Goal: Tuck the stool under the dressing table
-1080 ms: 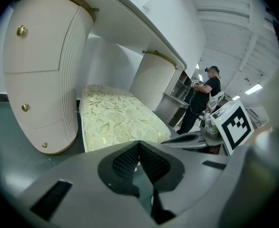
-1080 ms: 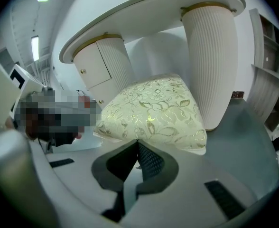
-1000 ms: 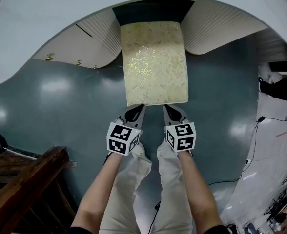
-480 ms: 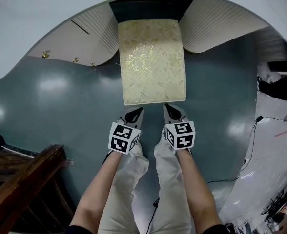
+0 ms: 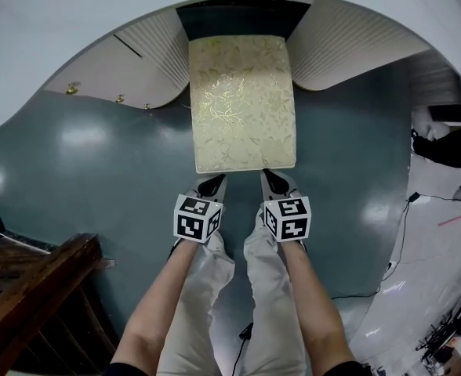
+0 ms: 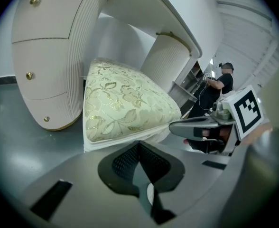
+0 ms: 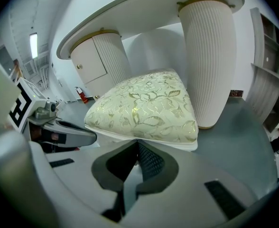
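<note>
Over the last 1 second we see very little change. The stool (image 5: pixel 242 104) sits almost where it was against the dressing table (image 5: pixel 74 45). Its far end is still only at the mouth of the dark kneehole (image 5: pixel 242 16), and its near edge has not moved up noticeably. We judge the tuck barely begun: nearly the whole seat still lies out on the blue-grey floor (image 5: pixel 97 178), so a firmer forward push is needed.

The left hand-held gripper (image 5: pixel 212 182) and the right hand-held gripper (image 5: pixel 271 180) remain side by side at the stool's near short edge. Each has its jaws pressed together with nothing between them, the tips at or just touching the cushion's lower edge.

The stool's gold-patterned rectangular seat has its long axis running near to far. Its far short end points straight into the gap between the 2 ribbed pedestals, roughly centred there, so we see no turning needed.
</note>
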